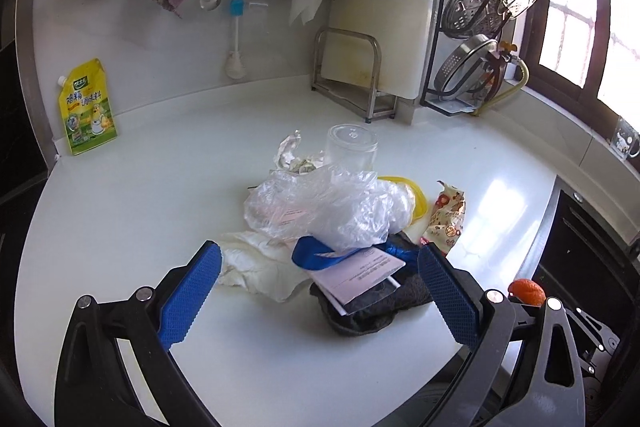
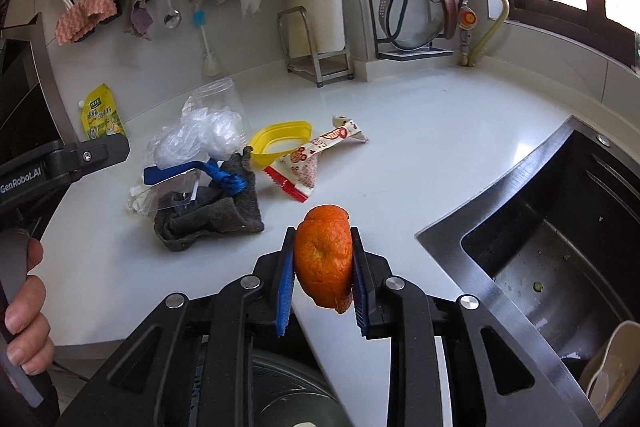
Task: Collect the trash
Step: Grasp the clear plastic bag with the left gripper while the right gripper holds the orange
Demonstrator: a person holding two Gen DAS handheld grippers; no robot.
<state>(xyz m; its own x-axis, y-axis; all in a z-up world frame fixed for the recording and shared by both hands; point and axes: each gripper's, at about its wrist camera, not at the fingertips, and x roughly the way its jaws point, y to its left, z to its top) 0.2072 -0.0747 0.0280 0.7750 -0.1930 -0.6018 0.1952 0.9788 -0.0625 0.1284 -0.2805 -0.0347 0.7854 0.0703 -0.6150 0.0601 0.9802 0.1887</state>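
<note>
My right claw [image 2: 323, 269] is clamped on an orange peel [image 2: 325, 261] held above the near tabletop [image 2: 420, 163] edge, ready for binning, while my left claw [image 1: 320, 291] gapes empty before the trash pile [image 1: 332, 211], next needing a grip.

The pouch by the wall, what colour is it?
Yellow, with green print; the pouch shows best in the left wrist view.

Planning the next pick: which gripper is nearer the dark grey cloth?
Left. The left gripper hangs open right over the dark grey cloth; the right gripper, clamping orange peel, sits farther off beside it.
</note>
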